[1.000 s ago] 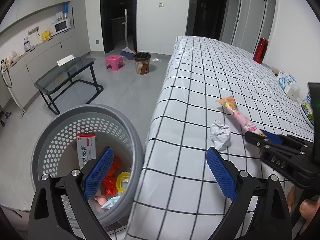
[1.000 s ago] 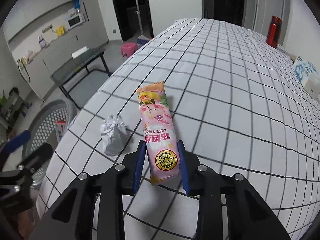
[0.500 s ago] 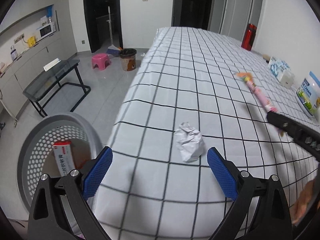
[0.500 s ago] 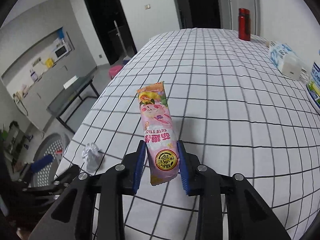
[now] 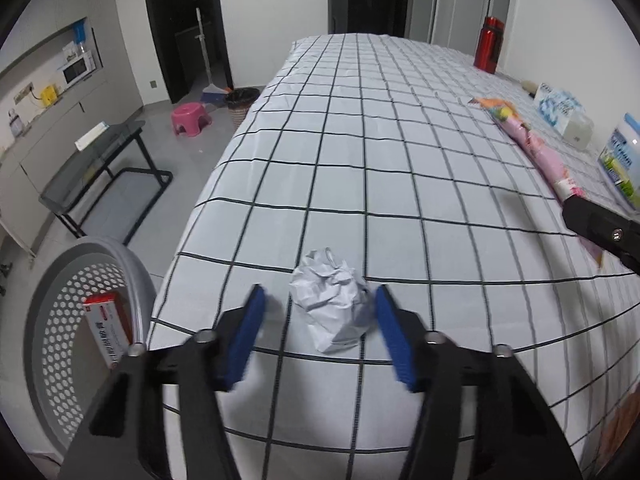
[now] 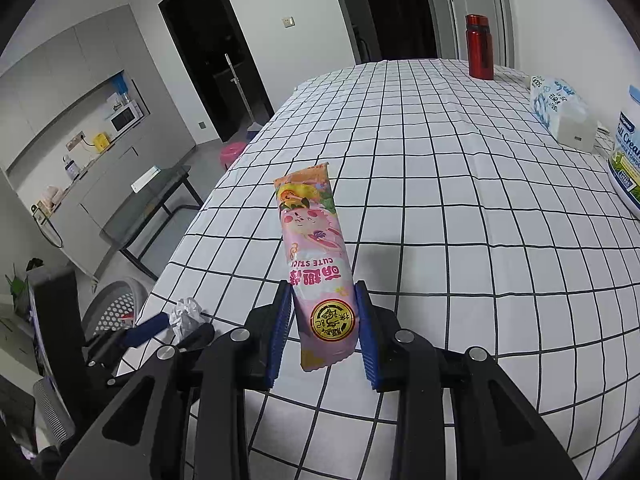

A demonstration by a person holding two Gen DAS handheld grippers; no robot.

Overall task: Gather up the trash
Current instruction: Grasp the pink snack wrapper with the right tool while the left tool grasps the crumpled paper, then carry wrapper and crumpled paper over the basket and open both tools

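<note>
A crumpled white paper ball (image 5: 332, 300) lies near the front edge of the checked tablecloth (image 5: 400, 160). My left gripper (image 5: 320, 336) is open, its blue pads on either side of the ball; the right pad touches it or nearly so. My right gripper (image 6: 324, 328) is shut on a pink snack wrapper (image 6: 316, 248) and holds it above the table. The wrapper also shows in the left wrist view (image 5: 532, 148), at the right. The paper ball shows small in the right wrist view (image 6: 185, 314). A grey perforated trash basket (image 5: 48, 320) stands on the floor left of the table, a red and white box (image 5: 108, 328) inside.
On the table's right side stand a red bottle (image 6: 479, 46), a tissue pack (image 6: 560, 114) and a milk powder can (image 6: 628, 160). On the floor to the left are a glass side table (image 5: 100, 160), a pink stool (image 5: 190, 118) and a small bin (image 5: 240, 106).
My left gripper has swung from over the basket to the table and narrowed around the paper ball. My right gripper has lifted the wrapper and moved right.
</note>
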